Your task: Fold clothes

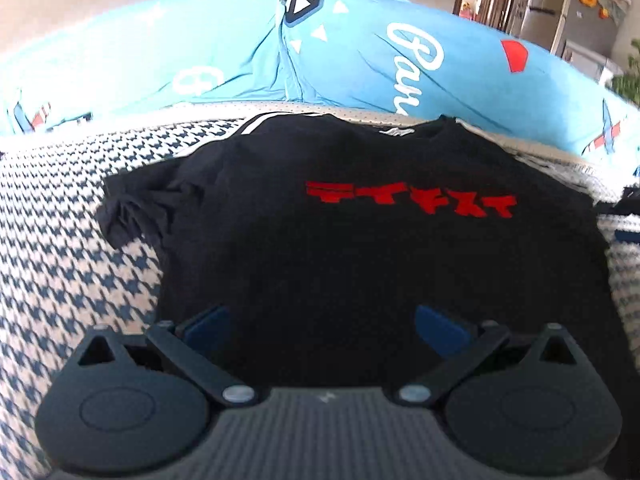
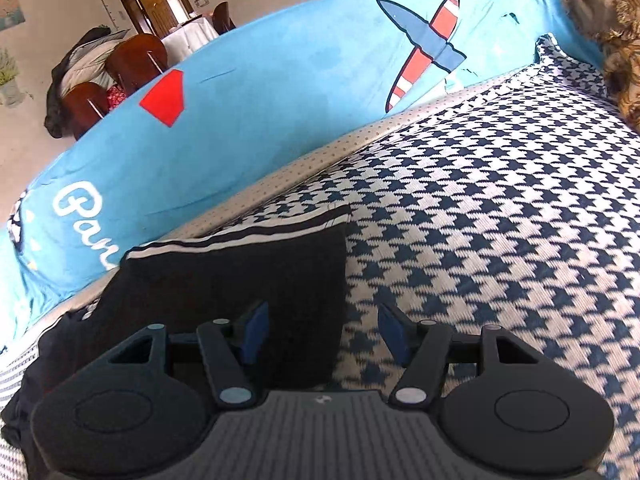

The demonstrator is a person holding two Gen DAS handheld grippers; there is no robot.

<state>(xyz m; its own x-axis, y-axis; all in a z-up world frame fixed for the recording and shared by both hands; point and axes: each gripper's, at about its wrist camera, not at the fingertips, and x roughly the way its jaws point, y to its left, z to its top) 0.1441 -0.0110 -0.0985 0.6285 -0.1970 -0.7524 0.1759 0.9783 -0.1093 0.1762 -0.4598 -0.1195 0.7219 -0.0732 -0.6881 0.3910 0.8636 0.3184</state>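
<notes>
A black T-shirt (image 1: 360, 248) with red lettering lies spread on the houndstooth sofa seat (image 1: 72, 248); its left sleeve is bunched. My left gripper (image 1: 322, 326) hovers over the shirt's lower part, jaws open, nothing between the blue pads (image 1: 210, 326). In the right wrist view a black sleeve (image 2: 256, 276) with white stripes along its edge lies flat on the seat (image 2: 500, 240). My right gripper (image 2: 322, 334) stands open above the sleeve's right edge; one pad (image 2: 256, 330) is over the cloth, the other over the seat.
A blue printed cover (image 1: 360, 60) drapes the sofa back (image 2: 260, 112) behind the shirt. A brown furry thing (image 2: 612, 36) sits at the seat's far right. Wooden chairs (image 2: 120, 76) and a doorway show beyond the sofa.
</notes>
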